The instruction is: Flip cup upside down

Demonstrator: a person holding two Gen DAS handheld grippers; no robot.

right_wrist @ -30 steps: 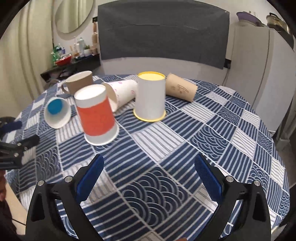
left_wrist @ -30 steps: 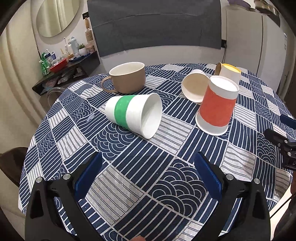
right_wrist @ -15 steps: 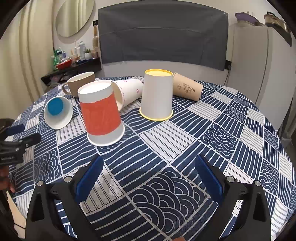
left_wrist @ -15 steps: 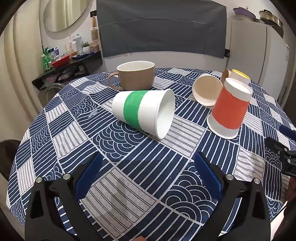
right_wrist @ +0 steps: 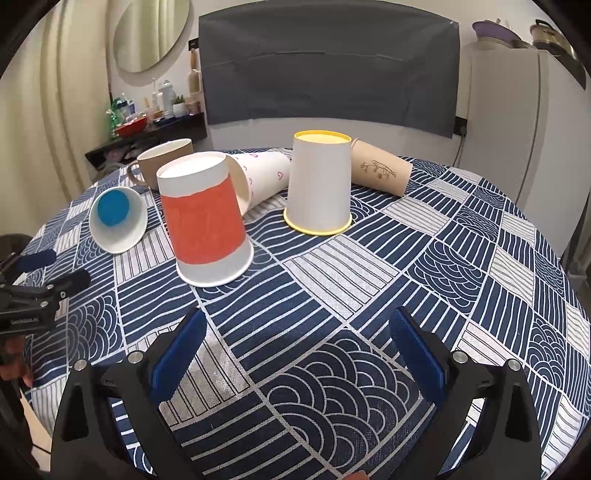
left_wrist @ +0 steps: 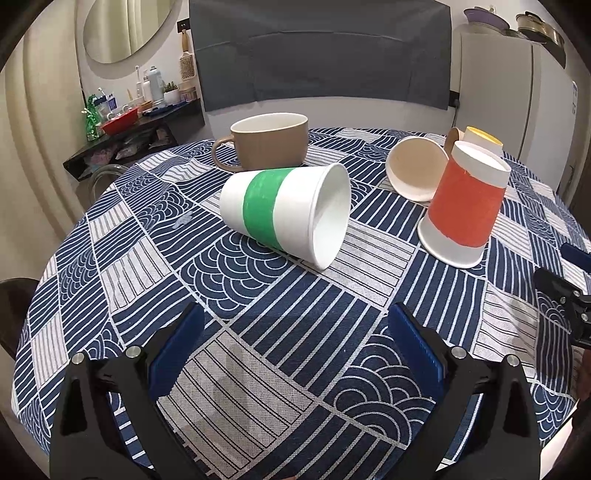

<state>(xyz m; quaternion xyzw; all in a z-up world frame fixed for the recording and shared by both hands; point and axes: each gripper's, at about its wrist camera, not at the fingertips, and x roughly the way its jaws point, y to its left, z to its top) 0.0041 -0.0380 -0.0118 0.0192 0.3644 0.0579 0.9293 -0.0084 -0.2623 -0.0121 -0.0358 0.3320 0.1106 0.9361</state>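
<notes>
1. Round table under a navy-and-white patterned cloth, backed by a grey panel on the wall, an oval mirror and a cluttered dark shelf to the left, a pale cabinet to the right.
2. Lying on its side near the middle of the left wrist view: a white paper cup with a green band, mouth turned toward the right, blue base visible inside from the right wrist view.
3. Just behind it, upright: a tan mug, handle to the left.
4. Standing mouth-down to the right of the green-banded cup: an orange-banded cup, well apart from both grippers.
5. Also mouth-down, beyond the orange one: a white cup with a yellow rim.
6. On their sides: a heart-printed cup between the orange and yellow-rimmed ones, and a brown kraft cup with a line drawing, just behind the yellow-rimmed one.
7. Left gripper: blue pads spread wide over bare cloth, holding nothing, short of the green-banded cup.
8. Right gripper: pads likewise wide apart, nothing between them, hovering over the cloth in front of the orange-banded cup.
</notes>
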